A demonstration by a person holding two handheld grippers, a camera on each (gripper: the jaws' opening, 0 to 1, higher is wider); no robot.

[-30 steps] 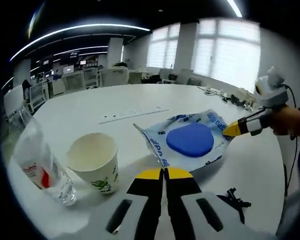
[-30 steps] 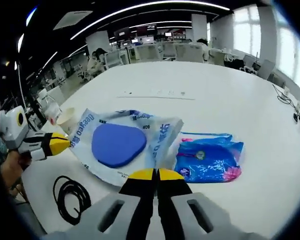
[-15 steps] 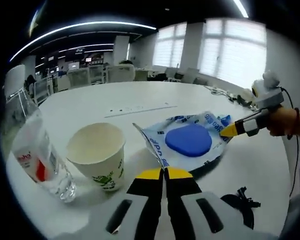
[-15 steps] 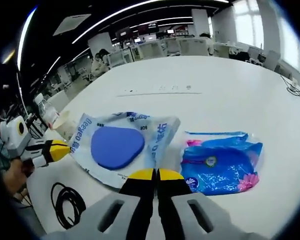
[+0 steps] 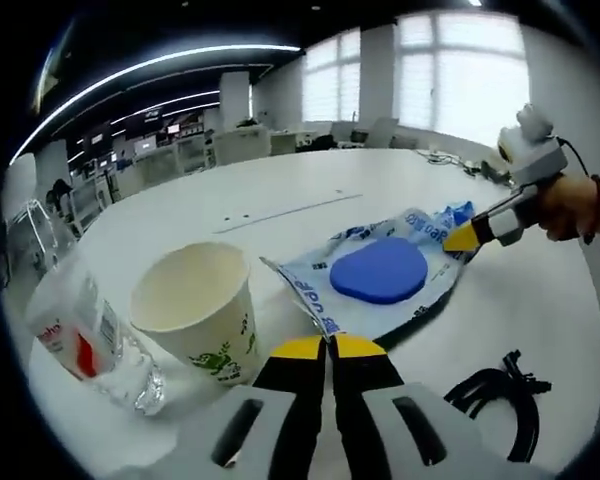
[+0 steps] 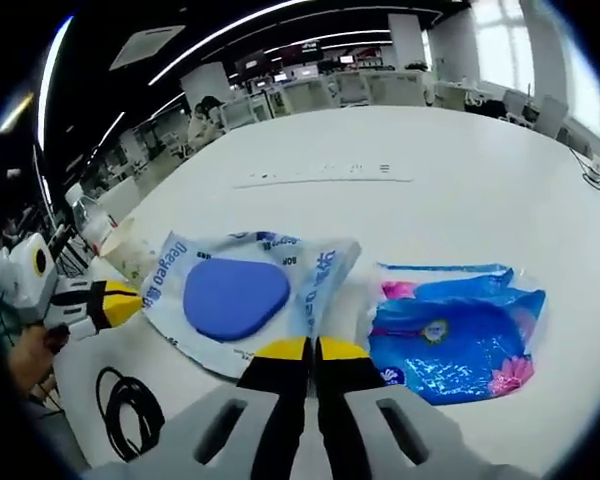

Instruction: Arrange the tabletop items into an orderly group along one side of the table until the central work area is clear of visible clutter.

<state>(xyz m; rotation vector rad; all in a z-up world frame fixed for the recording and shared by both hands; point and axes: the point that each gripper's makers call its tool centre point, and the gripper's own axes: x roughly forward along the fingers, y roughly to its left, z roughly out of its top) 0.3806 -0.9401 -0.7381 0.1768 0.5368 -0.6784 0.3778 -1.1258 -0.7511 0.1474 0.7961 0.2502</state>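
both grippers point(image 5: 329, 345) point(image 6: 312, 347) clamp opposite edges of wipes pack point(image 5: 380, 275) — paper cup point(image 5: 195, 310) just beside, open table point(image 6: 460, 190) beyond.

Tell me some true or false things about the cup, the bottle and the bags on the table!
1. The paper cup stands upright with nothing showing inside. True.
2. The plastic bottle is on the far side of the white bag from the cup. False: it is right beside the cup, on the side away from the white bag.
3. Both tools pinch the white bag with the blue pad. True: the left tool is shut on one edge and the right tool on the opposite edge.
4. The shiny blue packet lies on top of the white bag. False: it lies beside it on the table.
5. The black cable is coiled inside the cup. False: it lies on the table.
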